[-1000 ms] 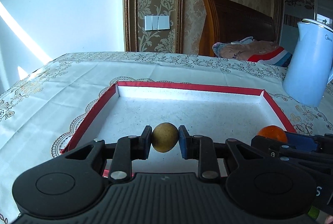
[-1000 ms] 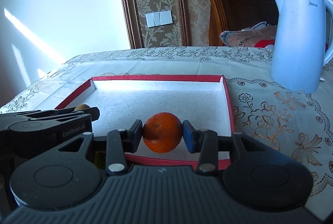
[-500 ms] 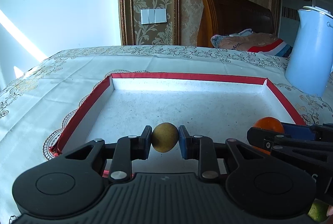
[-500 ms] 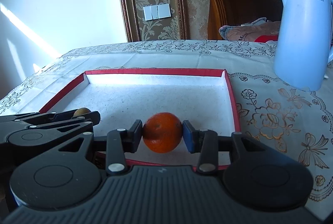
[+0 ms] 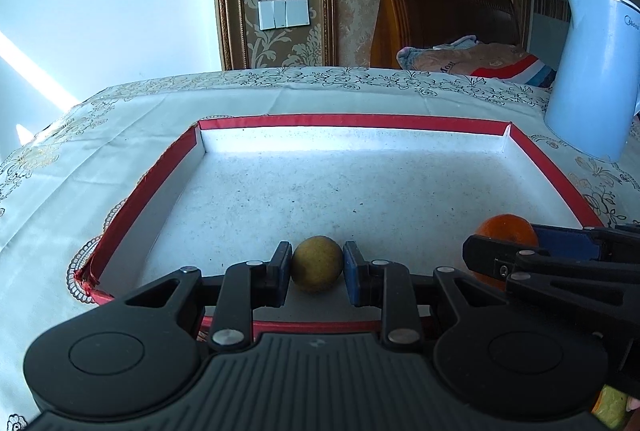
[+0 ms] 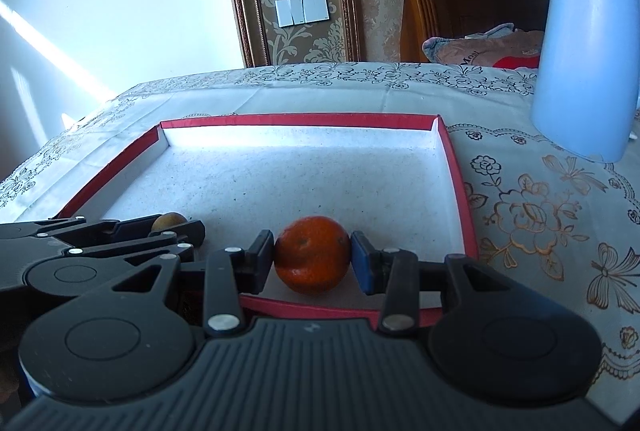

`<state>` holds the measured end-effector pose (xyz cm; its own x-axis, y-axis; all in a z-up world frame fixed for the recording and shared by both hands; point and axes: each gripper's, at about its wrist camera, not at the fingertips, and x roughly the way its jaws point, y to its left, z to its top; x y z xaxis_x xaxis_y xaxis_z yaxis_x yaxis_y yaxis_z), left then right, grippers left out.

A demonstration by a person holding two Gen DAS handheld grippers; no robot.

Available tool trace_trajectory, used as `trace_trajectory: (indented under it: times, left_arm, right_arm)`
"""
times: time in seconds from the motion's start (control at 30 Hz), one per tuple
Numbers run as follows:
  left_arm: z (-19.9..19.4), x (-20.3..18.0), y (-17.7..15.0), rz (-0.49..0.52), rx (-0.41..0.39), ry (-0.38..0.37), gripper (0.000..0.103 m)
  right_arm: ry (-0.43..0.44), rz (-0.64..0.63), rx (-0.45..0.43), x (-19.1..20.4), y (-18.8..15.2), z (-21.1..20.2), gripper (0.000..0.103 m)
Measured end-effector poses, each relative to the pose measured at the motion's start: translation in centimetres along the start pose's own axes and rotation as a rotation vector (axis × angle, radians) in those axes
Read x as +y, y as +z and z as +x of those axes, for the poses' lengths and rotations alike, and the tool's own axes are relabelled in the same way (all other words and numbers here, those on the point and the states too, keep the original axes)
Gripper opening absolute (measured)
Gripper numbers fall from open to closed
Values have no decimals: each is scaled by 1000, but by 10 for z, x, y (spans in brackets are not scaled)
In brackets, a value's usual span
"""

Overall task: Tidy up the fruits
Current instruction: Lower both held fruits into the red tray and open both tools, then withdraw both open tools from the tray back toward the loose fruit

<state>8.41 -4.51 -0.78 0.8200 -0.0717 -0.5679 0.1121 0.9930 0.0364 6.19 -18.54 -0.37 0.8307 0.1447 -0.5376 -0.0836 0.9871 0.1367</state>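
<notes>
Reading "Midea" – kettle [image 6: 584, 51], gripped orange [image 6: 311, 254]

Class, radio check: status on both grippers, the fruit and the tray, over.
Left gripper shut on small yellow-brown fruit. Right gripper shut on orange. Both over near end of red-rimmed tray. Nothing blocking; kettle clear outside.

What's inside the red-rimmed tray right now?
The red-rimmed tray shows only its bare speckled white floor. The yellow-brown fruit in the left gripper and the orange in the right gripper sit over its near edge; the grippers hide the floor beneath them.
</notes>
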Motion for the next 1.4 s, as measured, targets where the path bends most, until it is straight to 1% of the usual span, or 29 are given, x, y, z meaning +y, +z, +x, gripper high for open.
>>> trace_trajectory:
  times: [0.63,0.7,0.73,0.77,0.83,1.03,1.17,1.4]
  left_arm:
    - [-1,2,-4,-14,-10,9,27]
    - [-1,2,-4,-16,-12,13,31]
    - [-1,2,-4,-18,-13,18,40]
    - [-2,3,-4,-21,-17,27,52]
    - [-4,5,-4,-28,-28,43,63]
    - [-7,5,-5,-21,-38,43,64]
    - [-11,5,-6,-23,-48,50,69]
    - [-20,9,-9,-29,-69,37,69]
  right_arm:
    - [-8,-5,-17,1,-4,-1,41]
    - [-6,-2,-19,0,-4,-2,41]
    - [-7,0,-23,0,-4,-2,41]
    - [-9,1,-26,0,-4,-2,41]
    - [-15,2,-31,-1,-4,-3,42]
    - [-14,12,-35,-2,-5,-6,41]
    - [-19,26,-47,-5,-5,-9,47]
    - [-25,27,-53,-5,-7,-12,48]
